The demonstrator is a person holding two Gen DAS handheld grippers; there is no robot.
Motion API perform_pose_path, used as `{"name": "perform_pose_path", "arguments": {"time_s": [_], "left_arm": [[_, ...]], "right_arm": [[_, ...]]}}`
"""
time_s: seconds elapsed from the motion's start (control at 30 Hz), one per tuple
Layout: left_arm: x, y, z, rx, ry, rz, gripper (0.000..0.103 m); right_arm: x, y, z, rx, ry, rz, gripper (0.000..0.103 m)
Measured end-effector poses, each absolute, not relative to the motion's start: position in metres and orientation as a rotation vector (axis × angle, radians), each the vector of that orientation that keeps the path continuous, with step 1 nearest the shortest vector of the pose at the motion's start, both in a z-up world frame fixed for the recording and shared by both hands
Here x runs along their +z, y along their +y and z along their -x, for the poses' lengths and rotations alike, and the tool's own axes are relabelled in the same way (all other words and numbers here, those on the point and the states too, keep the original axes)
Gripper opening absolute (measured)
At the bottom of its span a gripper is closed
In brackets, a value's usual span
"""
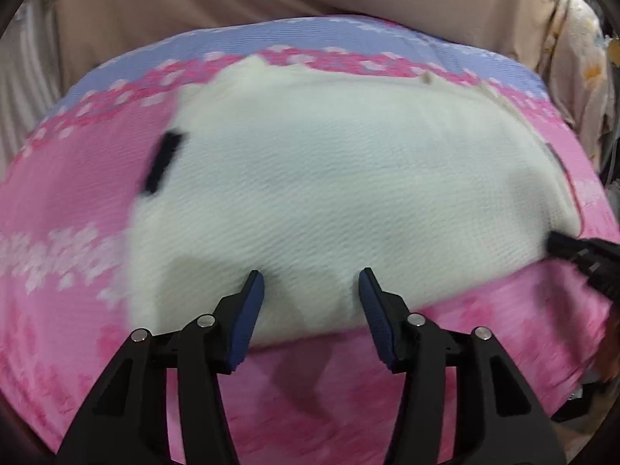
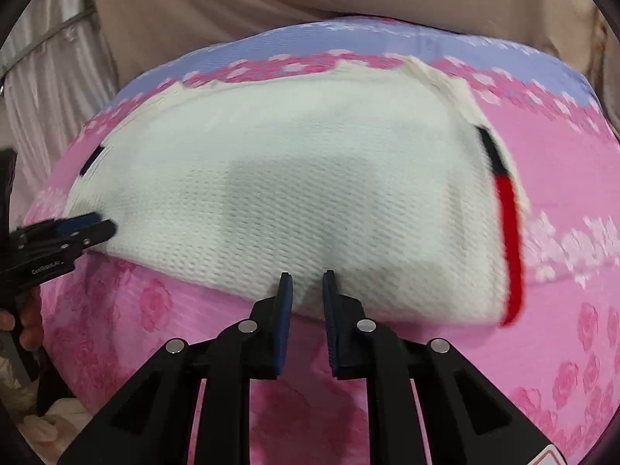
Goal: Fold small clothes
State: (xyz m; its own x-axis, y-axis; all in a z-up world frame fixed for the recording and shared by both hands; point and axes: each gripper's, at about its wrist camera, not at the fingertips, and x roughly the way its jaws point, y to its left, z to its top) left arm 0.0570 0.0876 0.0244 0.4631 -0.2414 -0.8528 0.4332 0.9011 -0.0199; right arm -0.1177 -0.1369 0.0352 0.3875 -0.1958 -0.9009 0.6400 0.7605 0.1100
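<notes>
The white garment [image 1: 329, 193] was a waffle-textured knit. The pink floral bedsheet [image 2: 562, 348] was soft woven cloth. Each gripper [image 1: 311, 286] was matt black plastic with ribbed blue pads [image 2: 286, 310].

Motion blur smears the white knit garment [image 1: 329, 193] at its left edge, leaving the dark patch [image 1: 162, 162] unreadable. The right tongs [image 1: 573, 252] are cut off by the frame's right edge, so their grip cannot be judged there.
</notes>
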Motion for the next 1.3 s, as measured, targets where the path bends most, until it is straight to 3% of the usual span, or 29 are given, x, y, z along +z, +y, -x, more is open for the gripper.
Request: {"name": "perform_pose_path", "arguments": {"time_s": [0.07, 0.1, 0.13, 0.17, 0.37, 0.53, 0.7, 0.77, 0.8, 0.83, 0.97, 1.23, 1.27, 1.3], "left_arm": [[0.026, 0.111, -0.057, -0.36, 1.021, -0.198, 0.05], [0.027, 0.12, -0.056, -0.352, 1.032, -0.175, 0.05], [0.03, 0.126, -0.057, -0.358, 1.045, -0.138, 0.048], [0.033, 0.129, -0.058, -0.357, 1.048, -0.113, 0.047], [0.069, 0.1, -0.065, -0.38, 0.897, -0.115, 0.05], [0.033, 0.09, -0.086, -0.331, 0.979, -0.157, 0.05], [0.035, 0.137, -0.077, -0.326, 1.021, -0.048, 0.044], [0.049, 0.145, -0.08, -0.322, 1.006, 0.009, 0.045], [0.058, 0.145, -0.085, -0.323, 0.979, 0.026, 0.052], [0.065, 0.143, -0.09, -0.324, 0.95, 0.026, 0.062], [0.082, 0.115, -0.131, -0.326, 0.851, -0.026, 0.076], [0.047, 0.069, -0.233, -0.3, 0.966, 0.008, 0.076], [0.041, 0.067, -0.238, -0.306, 0.979, 0.015, 0.073], [0.034, 0.066, -0.242, -0.294, 0.994, 0.012, 0.058]], "right_arm": [[0.038, -0.154, 0.155, -0.714, 1.071, -0.488, 0.016], [0.035, -0.162, 0.167, -0.801, 1.103, -0.469, 0.031], [0.035, -0.168, 0.181, -0.856, 1.097, -0.471, 0.034], [0.036, -0.173, 0.19, -0.875, 1.088, -0.502, 0.028], [0.084, -0.175, 0.156, -0.753, 0.868, -0.543, 0.029], [0.048, -0.167, 0.099, -0.724, 1.001, -0.418, 0.024], [0.039, -0.184, 0.153, -0.8, 0.996, -0.511, 0.016], [0.049, -0.191, 0.162, -0.829, 0.992, -0.527, 0.022], [0.058, -0.194, 0.162, -0.854, 0.981, -0.512, 0.031], [0.067, -0.197, 0.159, -0.885, 0.965, -0.477, 0.032], [0.092, -0.226, 0.127, -0.869, 0.861, -0.436, 0.04], [0.051, -0.299, 0.038, -0.837, 0.918, -0.486, 0.048], [0.041, -0.307, 0.032, -0.836, 0.94, -0.498, 0.048], [0.032, -0.308, 0.029, -0.833, 0.959, -0.504, 0.036]]}}
